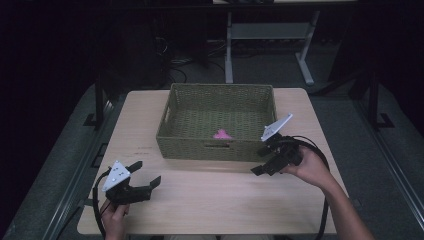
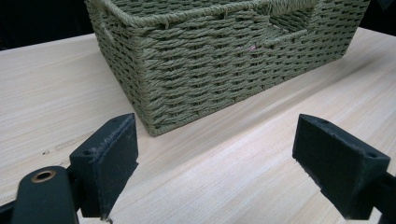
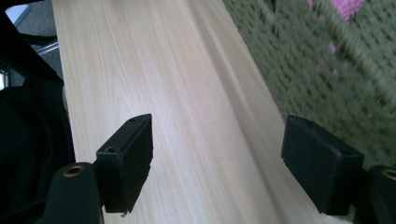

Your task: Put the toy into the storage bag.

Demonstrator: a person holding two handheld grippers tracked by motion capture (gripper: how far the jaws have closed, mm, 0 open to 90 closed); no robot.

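High view showed a green woven basket (image 1: 216, 125) at the far middle of the wooden counter (image 1: 210, 195), with a pink thing (image 1: 222, 134) lying inside it close to the near wall. At the near left, the left gripper (image 1: 145, 175) sat low over the counter, its fingers (image 2: 109, 158) spread with nothing between them. By the basket's near right corner, the right gripper (image 1: 260, 160) hung just beside the wall, its fingers (image 3: 128, 154) likewise spread and empty over bare wood.
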